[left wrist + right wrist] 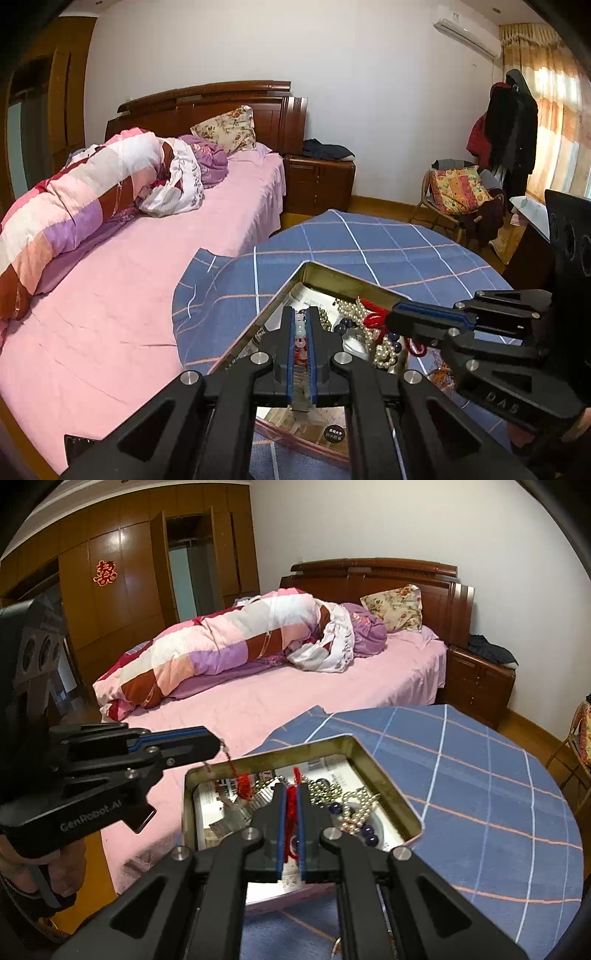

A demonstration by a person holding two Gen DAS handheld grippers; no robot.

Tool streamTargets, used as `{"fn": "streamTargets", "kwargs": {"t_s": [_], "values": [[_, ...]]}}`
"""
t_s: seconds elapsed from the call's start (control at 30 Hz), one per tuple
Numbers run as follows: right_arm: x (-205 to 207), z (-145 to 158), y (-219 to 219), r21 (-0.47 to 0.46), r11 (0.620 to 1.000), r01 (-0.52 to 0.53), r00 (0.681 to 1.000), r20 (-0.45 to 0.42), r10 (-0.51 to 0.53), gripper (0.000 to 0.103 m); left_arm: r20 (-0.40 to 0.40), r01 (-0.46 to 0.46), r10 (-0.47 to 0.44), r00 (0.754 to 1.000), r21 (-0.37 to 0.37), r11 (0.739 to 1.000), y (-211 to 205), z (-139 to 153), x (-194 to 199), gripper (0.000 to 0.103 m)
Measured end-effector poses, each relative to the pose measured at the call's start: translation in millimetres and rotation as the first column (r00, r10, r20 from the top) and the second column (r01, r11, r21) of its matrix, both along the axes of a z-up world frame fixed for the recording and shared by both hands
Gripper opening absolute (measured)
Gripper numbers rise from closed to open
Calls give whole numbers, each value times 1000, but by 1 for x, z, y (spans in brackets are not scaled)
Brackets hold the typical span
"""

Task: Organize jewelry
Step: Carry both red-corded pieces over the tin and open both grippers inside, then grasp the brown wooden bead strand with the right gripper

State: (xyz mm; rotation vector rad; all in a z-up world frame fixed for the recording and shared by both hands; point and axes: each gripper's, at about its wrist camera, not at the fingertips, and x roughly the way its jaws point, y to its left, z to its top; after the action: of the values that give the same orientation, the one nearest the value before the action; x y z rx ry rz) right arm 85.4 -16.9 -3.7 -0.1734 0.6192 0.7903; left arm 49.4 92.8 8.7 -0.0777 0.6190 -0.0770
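My left gripper (301,325) is clamped on a pale beaded strand (300,332) and my right gripper (291,801) on a red cord (291,805), both over the metal tin (384,775), the pearl tangle (354,801) lying just right of my right gripper.

"GenRobot.AI" on the left tool (218,744); "DAS" on the right tool (392,320).

looking like a home bedroom: bed (295,701) with quilt (229,646) sitting far left, wardrobe (122,579) standing behind, air conditioner (467,33) hanging up right
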Motion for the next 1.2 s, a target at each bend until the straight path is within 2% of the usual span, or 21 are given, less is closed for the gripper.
{"fn": "streamTargets", "kwargs": {"t_s": [0.3,0.4,0.43,0.47,0.5,0.53,0.57,0.6,0.63,0.7,0.83,1.03,1.2], "values": [[1,-15,4,-24,1000,-10,999,-35,9,7,-38,9,-9,999,6,1000,-1,-14,6,5],[1,-20,7,-46,999,-3,999,-33,2,11,-45,20,-20,999,7,1000,-4,-17,6,6],[0,-23,7,-49,999,-1,999,-39,0,21,-56,27,-27,998,9,1000,-5,-17,6,6],[0,-24,5,-48,999,-1,999,-48,-2,43,-64,36,-35,997,13,999,-7,-18,7,7],[0,-24,2,-40,999,0,999,-54,-3,53,-67,35,-34,997,19,999,-8,-18,7,10],[-1,-24,-3,-27,1000,9,999,-53,-11,62,-65,30,-28,997,27,999,-9,-17,6,23],[-2,-23,-5,-28,999,18,998,-52,-19,62,-60,26,-24,998,28,999,-9,-16,4,34],[-2,-22,-8,-32,999,24,998,-50,-25,62,-51,19,-18,999,28,999,-9,-15,3,60],[-2,-21,-12,-34,999,34,998,-47,-36,62,-37,9,-8,999,31,999,-10,-13,1,76],[-4,-18,-25,-19,998,54,997,-49,-55,62,4,20,-20,1000,24,1000,-13,-8,-5,77],[-4,-20,-62,-21,992,127,990,-55,-128,62,5,39,-39,999,35,999,-24,-6,-9,77],[4,-28,-132,-54,951,306,947,-83,-309,62,-10,72,-72,997,47,996,-47,-10,-10,77],[6,-35,-166,-72,918,389,912,-108,-395,62,-35,106,-104,994,65,992,-72,-16,-14,77]]}}
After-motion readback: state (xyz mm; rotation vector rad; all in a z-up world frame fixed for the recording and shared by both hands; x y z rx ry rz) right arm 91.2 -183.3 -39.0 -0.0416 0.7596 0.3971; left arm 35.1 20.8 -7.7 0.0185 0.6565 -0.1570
